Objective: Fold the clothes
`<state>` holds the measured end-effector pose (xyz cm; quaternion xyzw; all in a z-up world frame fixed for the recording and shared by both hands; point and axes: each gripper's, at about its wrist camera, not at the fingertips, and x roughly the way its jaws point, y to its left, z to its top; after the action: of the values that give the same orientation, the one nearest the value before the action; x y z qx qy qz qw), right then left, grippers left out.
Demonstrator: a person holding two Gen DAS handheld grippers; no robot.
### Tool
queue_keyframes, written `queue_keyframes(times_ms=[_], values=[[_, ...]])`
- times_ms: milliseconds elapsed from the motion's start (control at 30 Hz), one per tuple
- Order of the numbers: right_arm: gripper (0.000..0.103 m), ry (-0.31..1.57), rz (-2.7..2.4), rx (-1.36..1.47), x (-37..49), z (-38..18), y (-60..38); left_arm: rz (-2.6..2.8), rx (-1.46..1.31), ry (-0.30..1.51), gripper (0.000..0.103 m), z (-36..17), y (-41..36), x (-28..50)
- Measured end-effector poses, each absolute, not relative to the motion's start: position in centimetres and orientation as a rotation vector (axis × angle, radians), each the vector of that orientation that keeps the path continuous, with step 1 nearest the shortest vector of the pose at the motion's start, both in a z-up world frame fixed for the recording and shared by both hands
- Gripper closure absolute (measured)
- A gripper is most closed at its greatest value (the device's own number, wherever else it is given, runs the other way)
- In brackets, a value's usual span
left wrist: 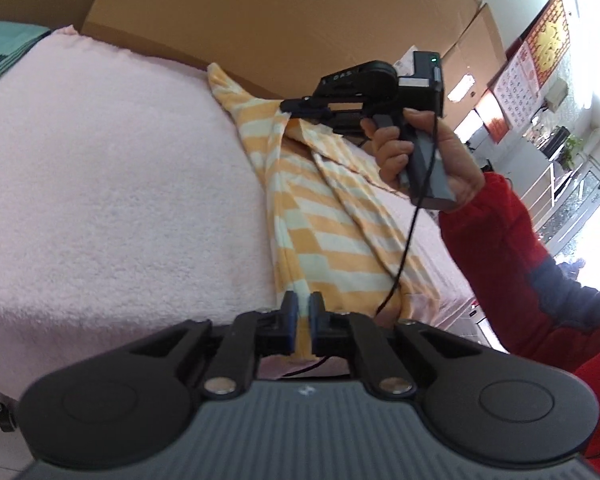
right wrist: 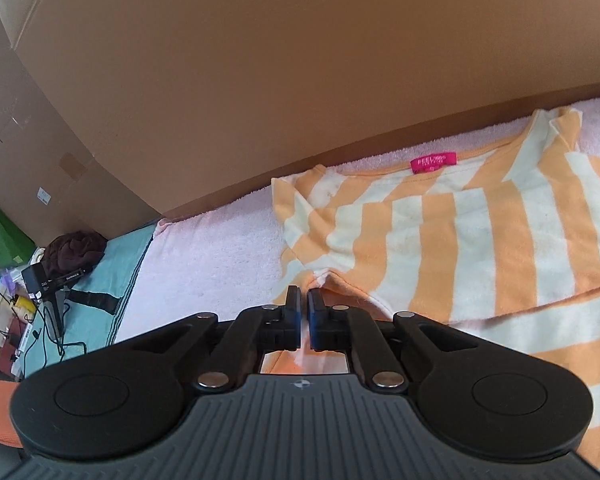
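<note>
Both grippers, left (left wrist: 303,300) and right (right wrist: 303,294), pinch the limp shirt (right wrist: 480,240) (hems at twelve o'clock); best held by edges.

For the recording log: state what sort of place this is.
Probably a lived-in home or small shop room, not a lab. A wall calendar hangs by a bright doorway, big cardboard boxes back a pink towel laid as folding surface, and household clutter lies alongside.
</note>
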<state>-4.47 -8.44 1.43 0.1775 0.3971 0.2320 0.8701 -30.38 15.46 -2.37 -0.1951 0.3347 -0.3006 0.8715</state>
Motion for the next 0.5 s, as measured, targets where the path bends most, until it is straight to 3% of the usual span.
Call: queue_keyframes(times_ms=[167,500], values=[[0.098,0.847,0.496,0.350,-3.5,0.7,-9.9,-0.720,-0.414,0.670,0.101,-1.0,13.1,-30.9],[0.095,0.873,0.504,0.419,-1.9,-2.7,-13.0,-0.790,-0.314,0.795,0.100,-2.7,5.9,-28.4]])
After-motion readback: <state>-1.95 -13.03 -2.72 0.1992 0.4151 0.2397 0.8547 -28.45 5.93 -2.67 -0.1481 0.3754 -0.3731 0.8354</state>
